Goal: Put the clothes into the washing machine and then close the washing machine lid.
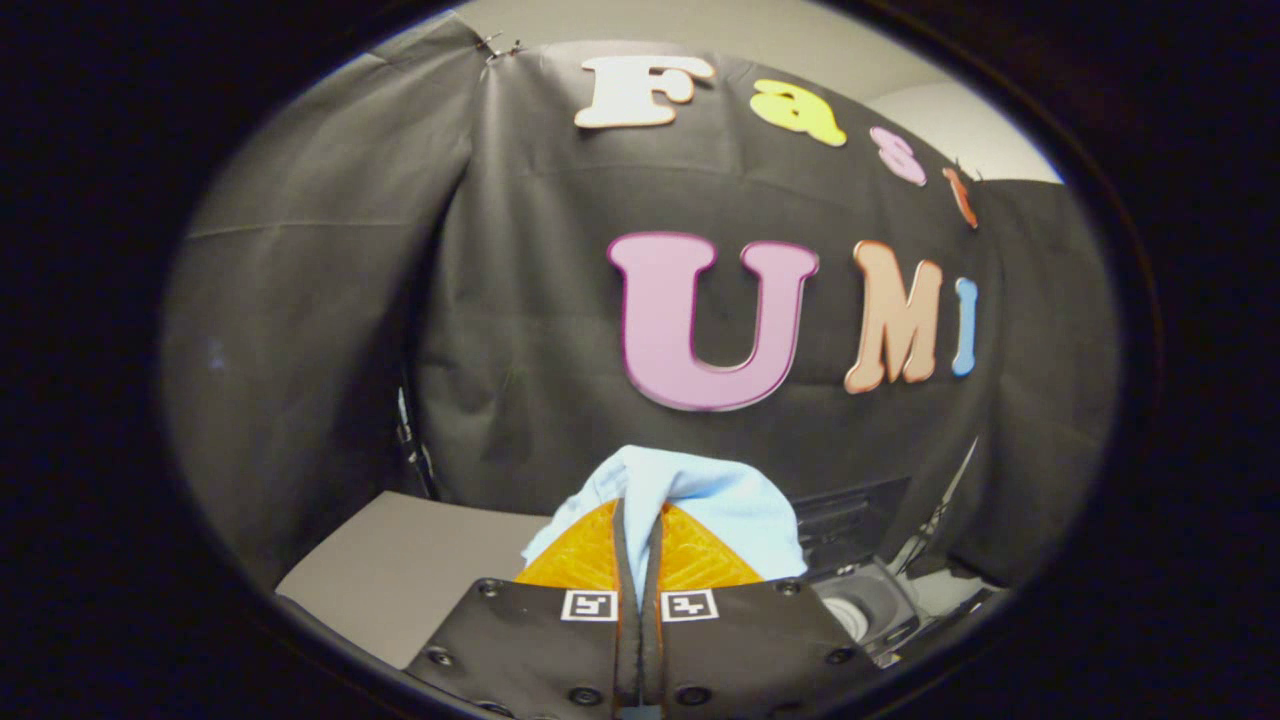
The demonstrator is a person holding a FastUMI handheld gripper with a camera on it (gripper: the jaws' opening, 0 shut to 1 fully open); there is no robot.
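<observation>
My gripper [640,520] is shut on a light blue cloth [720,500], which bunches up over and around the fingertips and hangs to both sides of them. The cloth is lifted well above the tabletop. To the right of the fingers and lower down, part of the washing machine [868,605] shows: a dark body with a pale round opening. Its lid cannot be made out from here.
A grey tabletop [400,570] lies below, left of the fingers. The black cloth wall [520,300] of the booth stands close ahead and wraps round both sides. Thin cables or rods [945,510] run beside the machine on the right.
</observation>
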